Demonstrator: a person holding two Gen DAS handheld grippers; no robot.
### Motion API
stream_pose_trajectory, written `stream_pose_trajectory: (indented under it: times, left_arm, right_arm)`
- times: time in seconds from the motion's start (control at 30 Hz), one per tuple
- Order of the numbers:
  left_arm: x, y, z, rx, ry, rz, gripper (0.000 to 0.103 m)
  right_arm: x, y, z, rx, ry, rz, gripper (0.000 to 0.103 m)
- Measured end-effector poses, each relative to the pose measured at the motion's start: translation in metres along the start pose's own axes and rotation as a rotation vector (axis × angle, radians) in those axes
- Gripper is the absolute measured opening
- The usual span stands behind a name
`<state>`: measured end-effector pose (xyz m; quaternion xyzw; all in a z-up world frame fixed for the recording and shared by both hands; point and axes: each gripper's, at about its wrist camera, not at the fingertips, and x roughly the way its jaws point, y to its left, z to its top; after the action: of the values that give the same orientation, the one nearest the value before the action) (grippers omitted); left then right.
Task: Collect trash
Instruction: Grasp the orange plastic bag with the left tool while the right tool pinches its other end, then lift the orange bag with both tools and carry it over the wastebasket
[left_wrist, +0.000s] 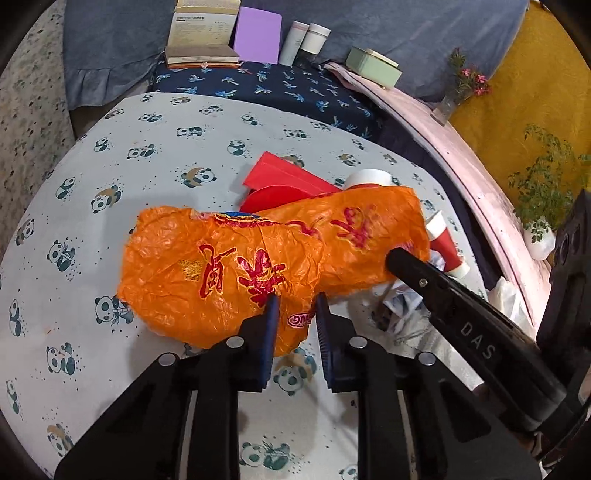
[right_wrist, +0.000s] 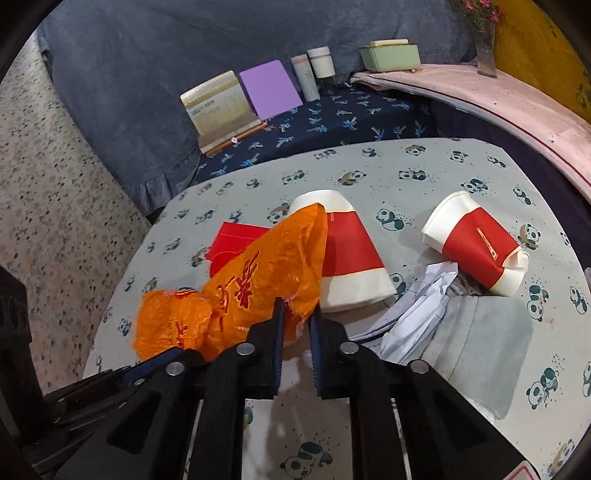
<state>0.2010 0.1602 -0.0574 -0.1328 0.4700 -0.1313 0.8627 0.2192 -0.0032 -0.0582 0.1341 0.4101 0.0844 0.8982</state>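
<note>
An orange plastic bag (left_wrist: 258, 266) with red characters lies spread on the panda-print table (left_wrist: 110, 184). My left gripper (left_wrist: 294, 306) is partly closed around the bag's near edge, plastic between its blue pads. My right gripper (right_wrist: 296, 314) grips the bag's other edge (right_wrist: 273, 273); its finger shows in the left wrist view (left_wrist: 424, 273). Two red-and-white paper cups lie on their sides (right_wrist: 351, 254) (right_wrist: 476, 243). Crumpled white paper (right_wrist: 417, 314) and a grey cloth (right_wrist: 476, 343) lie by them. Red paper pieces (left_wrist: 284, 181) lie partly under the bag.
Behind the table, on a dark blue palm-print cloth (right_wrist: 351, 118), stand a book (right_wrist: 221, 107), a purple pad (right_wrist: 269, 88), two cylindrical containers (right_wrist: 314, 70) and a green box (right_wrist: 391, 55). A pink-covered ledge (right_wrist: 498, 99) with a vase runs along the right. Speckled floor lies left.
</note>
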Motion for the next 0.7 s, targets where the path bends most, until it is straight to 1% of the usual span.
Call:
stream_pose_trajectory:
  times: [0.2,0.33,0.53,0.7]
  left_arm:
    - [-0.020,-0.013,-0.003,0.015,-0.028,-0.015,0.019]
    - [-0.033,-0.026,-0.003,0.029,-0.048,-0.026,0.019]
    - [-0.053,-0.053,-0.008,0.073,-0.078,-0.047,0.019]
    - [-0.063,-0.079,-0.015,0.115,-0.088,-0.071,0.019]
  right_arm:
    - [-0.034,0.006,-0.001,-0.018,-0.073,-0.003,0.004]
    - [-0.062,0.003,0.001,-0.020,-0.127,-0.023,0.004]
    - [-0.106,-0.015,0.003,0.009,-0.209,-0.054,0.004]
    - [-0.141,-0.037,0.000,0.033,-0.268,-0.101,0.004]
